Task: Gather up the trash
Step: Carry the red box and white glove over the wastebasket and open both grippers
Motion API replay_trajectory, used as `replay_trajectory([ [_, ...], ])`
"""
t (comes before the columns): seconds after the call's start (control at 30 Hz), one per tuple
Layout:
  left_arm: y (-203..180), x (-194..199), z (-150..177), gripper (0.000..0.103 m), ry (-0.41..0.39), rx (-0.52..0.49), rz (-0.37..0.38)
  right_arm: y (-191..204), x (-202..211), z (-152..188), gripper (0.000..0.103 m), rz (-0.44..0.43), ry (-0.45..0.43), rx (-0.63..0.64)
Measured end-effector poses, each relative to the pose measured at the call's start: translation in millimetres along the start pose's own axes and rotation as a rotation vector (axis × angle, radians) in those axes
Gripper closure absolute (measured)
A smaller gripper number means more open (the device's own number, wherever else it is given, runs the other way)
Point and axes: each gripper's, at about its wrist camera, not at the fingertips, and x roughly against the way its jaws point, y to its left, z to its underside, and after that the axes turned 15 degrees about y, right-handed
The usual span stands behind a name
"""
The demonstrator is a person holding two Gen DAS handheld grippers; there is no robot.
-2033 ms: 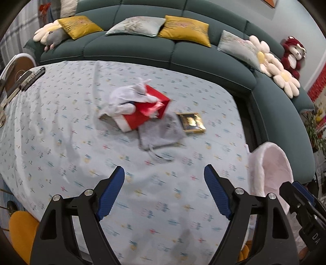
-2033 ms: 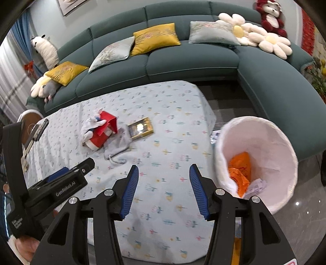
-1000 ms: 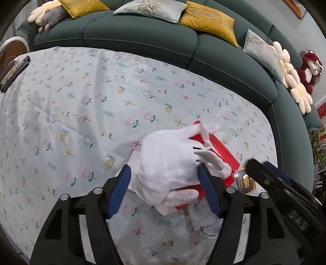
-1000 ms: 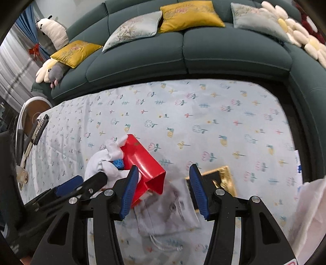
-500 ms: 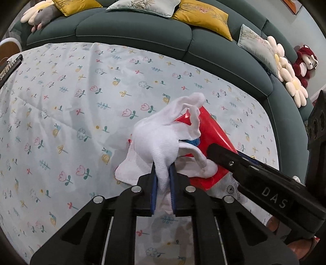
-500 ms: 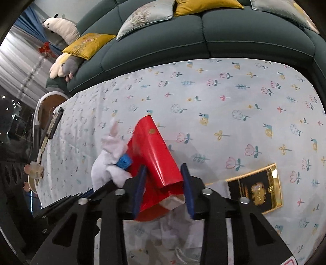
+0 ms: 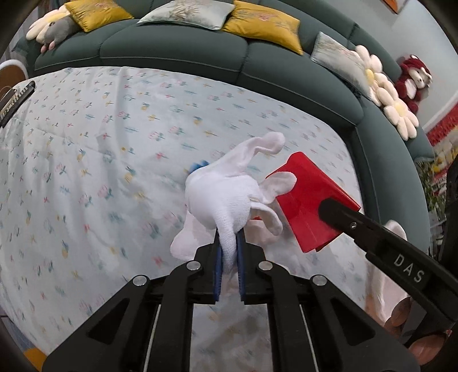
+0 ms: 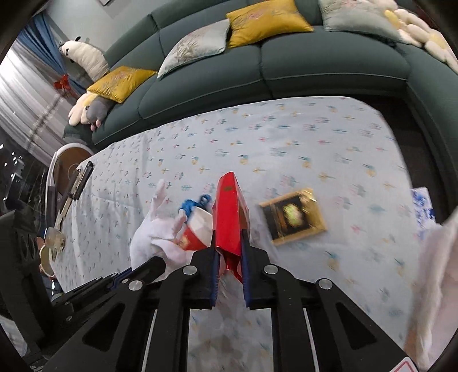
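The left hand-held gripper (image 7: 228,259) is sitting at 6 o'clock of its own view, clenched on the cuff of a white glove (image 7: 229,197); the glove's limp fingers are fanning out toward 1 o'clock, and a scrap of blue (image 7: 199,166) is peeking from behind it at 11 o'clock; whether the glove is clear of the cloth I cannot tell. The right hand-held gripper (image 8: 229,254) is grasping the lower end of a red box (image 8: 230,211) edge-on, its jaws having just been closing with the box between them; the blue pads are pressing on both red faces. In the left view the same box is lying at 3 o'clock of the glove, touching it, with the right tool's black finger laid across its near corner.

Just beyond the right gripper, at 10 o'clock, a red-and-white wrapper (image 8: 194,231) is nestling against the glove; at 2 o'clock a gold-framed black packet (image 8: 293,216) is lying flat on the floral tablecloth (image 8: 286,137) covering the bench, apart from the box. At the far left edge of the bench a dark comb-like tool (image 8: 81,180) is resting.

Farther off a green sofa (image 8: 315,65) is curving round the bench, carrying yellow cushions (image 8: 266,21), grey cushions (image 8: 194,47) and a daisy-shaped pillow (image 7: 383,94); a red plush toy (image 7: 413,78) is sitting at its right end in the left view.
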Motion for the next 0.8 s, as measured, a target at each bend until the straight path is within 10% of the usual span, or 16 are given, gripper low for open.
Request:
replay_trajectory([
  [0.8,-206.8,11.2,113.3,0.095,0.024,-0.332,0.050,-161.0,141.0,151.3,0.090,0.099,-0.167,-0.247],
])
